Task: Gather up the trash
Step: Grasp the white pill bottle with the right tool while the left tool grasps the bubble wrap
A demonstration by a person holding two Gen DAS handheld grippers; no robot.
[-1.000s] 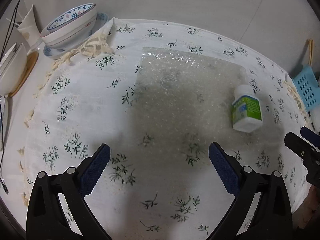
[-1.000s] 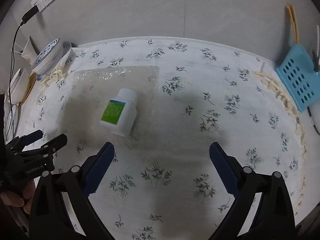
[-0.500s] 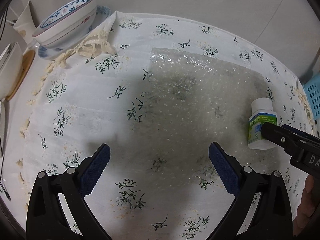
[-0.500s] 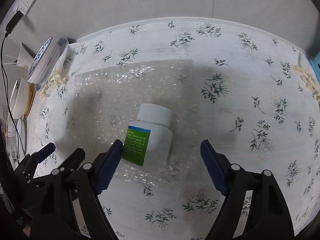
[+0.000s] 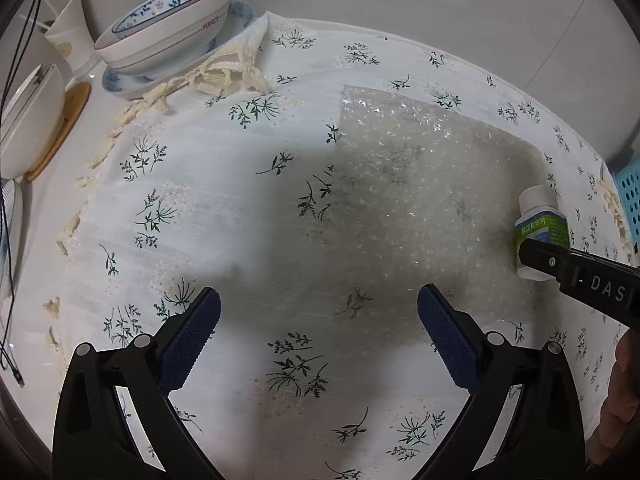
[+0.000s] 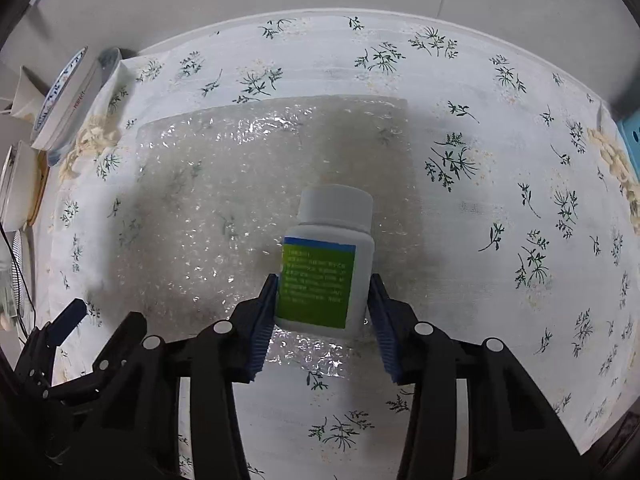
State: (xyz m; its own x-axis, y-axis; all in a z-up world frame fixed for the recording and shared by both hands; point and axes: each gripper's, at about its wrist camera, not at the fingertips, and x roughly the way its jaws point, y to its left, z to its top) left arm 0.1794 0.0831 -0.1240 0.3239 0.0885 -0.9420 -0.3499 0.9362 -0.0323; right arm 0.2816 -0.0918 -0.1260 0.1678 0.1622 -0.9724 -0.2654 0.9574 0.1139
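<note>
The right gripper (image 6: 322, 304), jaws just closing, clamps the bottle (image 6: 326, 264) lying near the bubble wrap's (image 6: 240, 200) right edge, while the left gripper (image 5: 318, 332) hangs open over bare cloth (image 5: 200, 200).

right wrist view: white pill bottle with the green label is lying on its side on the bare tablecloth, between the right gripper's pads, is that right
Not quite. The white pill bottle does lie on its side between the right gripper pads, whose jaws have just been closing, but it rests on the sheet of bubble wrap, not on bare tablecloth. The right wrist view shows it.
</note>
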